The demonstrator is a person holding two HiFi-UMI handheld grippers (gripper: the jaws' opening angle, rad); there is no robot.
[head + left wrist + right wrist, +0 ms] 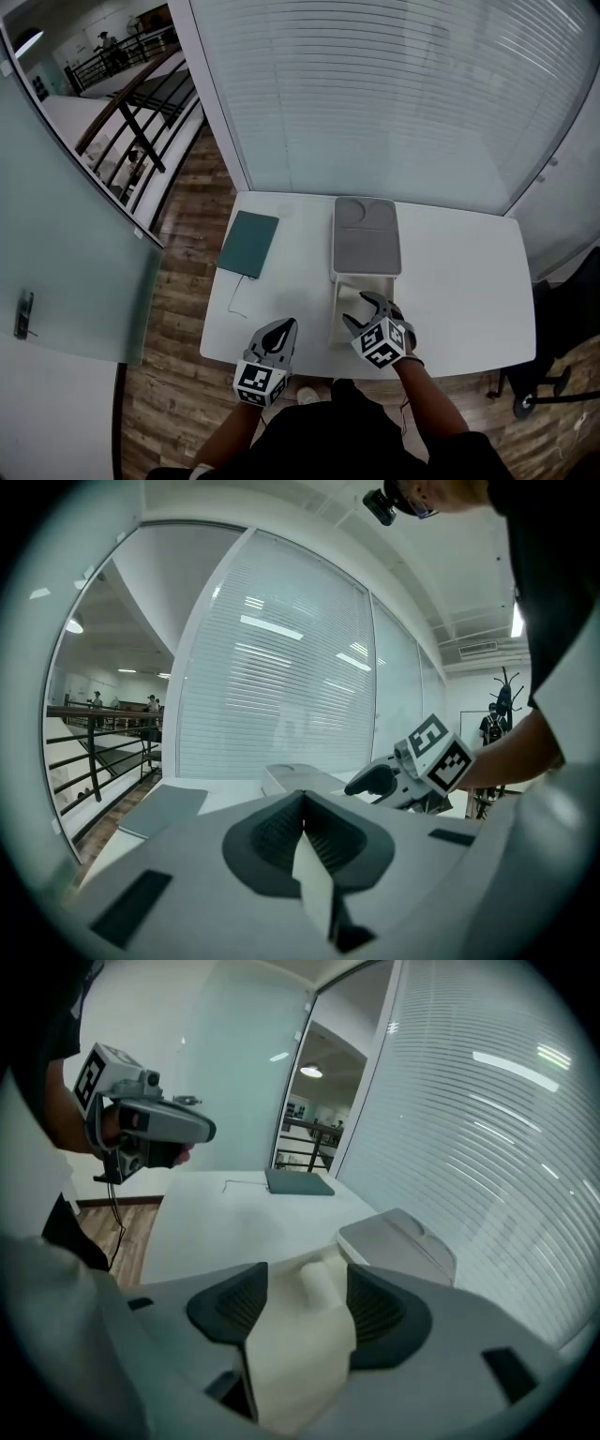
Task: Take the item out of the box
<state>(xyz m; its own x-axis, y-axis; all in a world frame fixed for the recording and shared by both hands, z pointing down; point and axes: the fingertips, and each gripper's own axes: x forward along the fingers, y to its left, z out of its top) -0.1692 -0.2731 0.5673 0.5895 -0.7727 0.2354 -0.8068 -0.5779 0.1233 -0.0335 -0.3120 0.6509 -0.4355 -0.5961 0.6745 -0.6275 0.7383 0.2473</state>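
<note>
The white box (337,292) stands in the middle of the table with its grey lid (366,234) folded back behind it. My right gripper (361,309) points down into the box with its jaws open. In the right gripper view a cream-white item (319,1285) with a rounded top sits between the open pads (239,1305), and the pads do not press on it. My left gripper (281,330) hovers over the table's front left, apart from the box. Its jaws are shut with nothing between them (302,801).
A dark green notebook (248,244) lies at the table's back left, with a thin cable (239,298) trailing from it. A glass wall with blinds (394,94) runs behind the white table (459,272). A black chair base (539,389) stands at the right.
</note>
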